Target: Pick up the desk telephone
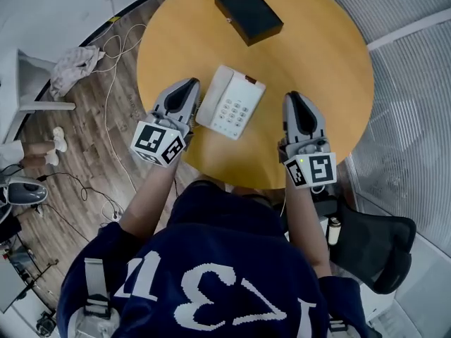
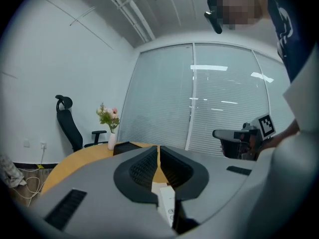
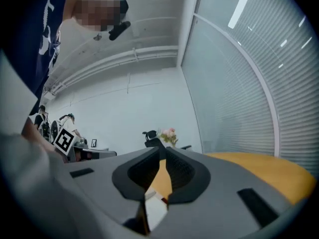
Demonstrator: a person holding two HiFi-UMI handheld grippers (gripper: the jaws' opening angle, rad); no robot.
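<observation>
A white desk telephone with a keypad lies near the front of the round wooden table. My left gripper hovers just left of the phone, shut and empty. My right gripper is a short way to the phone's right, also shut with nothing in it. Both point away from me across the table. In the left gripper view a strip of the phone shows below the shut jaws. The right gripper view shows a corner of the phone beneath its shut jaws.
A black box lies at the table's far side. A black office chair stands at the right behind me. Cables and a cloth lie on the wooden floor at left. A vase of flowers stands beyond the table.
</observation>
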